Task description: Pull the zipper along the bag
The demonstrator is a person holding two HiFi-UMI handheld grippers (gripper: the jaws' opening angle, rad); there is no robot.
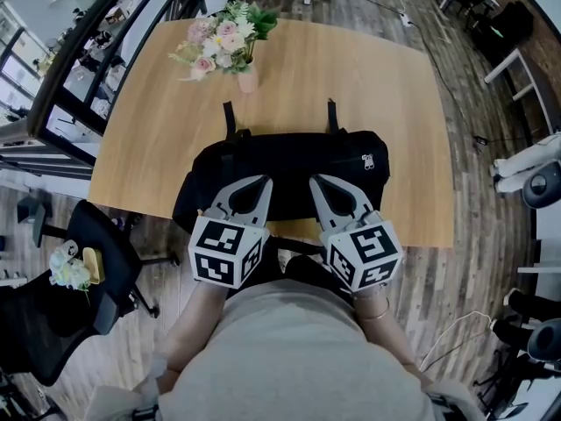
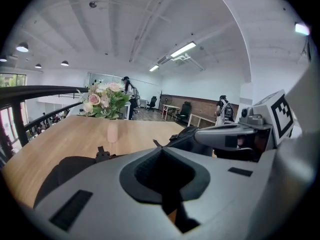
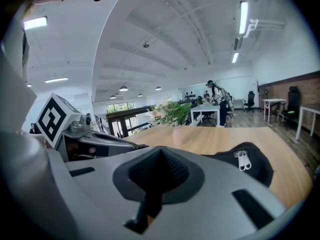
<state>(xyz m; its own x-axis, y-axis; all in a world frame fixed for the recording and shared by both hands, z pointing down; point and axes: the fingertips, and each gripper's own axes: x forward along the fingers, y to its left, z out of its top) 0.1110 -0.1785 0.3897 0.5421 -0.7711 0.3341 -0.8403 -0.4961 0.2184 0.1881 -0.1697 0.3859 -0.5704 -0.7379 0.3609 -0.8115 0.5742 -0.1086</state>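
Note:
A black bag (image 1: 289, 160) lies across the near edge of the wooden table (image 1: 351, 68), with two strap buckles sticking out at its far side. A silver zipper pull (image 1: 369, 161) hangs at its right end and shows in the right gripper view as the zipper pull (image 3: 241, 160). My left gripper (image 1: 262, 183) and right gripper (image 1: 319, 182) hover side by side over the bag's near side. Both are shut with nothing between the jaws. In the left gripper view the left gripper (image 2: 161, 149) points over the bag (image 2: 67, 168). In the right gripper view the right gripper (image 3: 160, 149) points beside the bag (image 3: 252, 170).
A small pink vase of flowers (image 1: 230, 42) stands at the far side of the table. A black office chair (image 1: 79, 261) holding another bouquet is at the left of the table. A railing (image 1: 79, 51) runs along the left, and white furniture (image 1: 535, 169) stands at the right.

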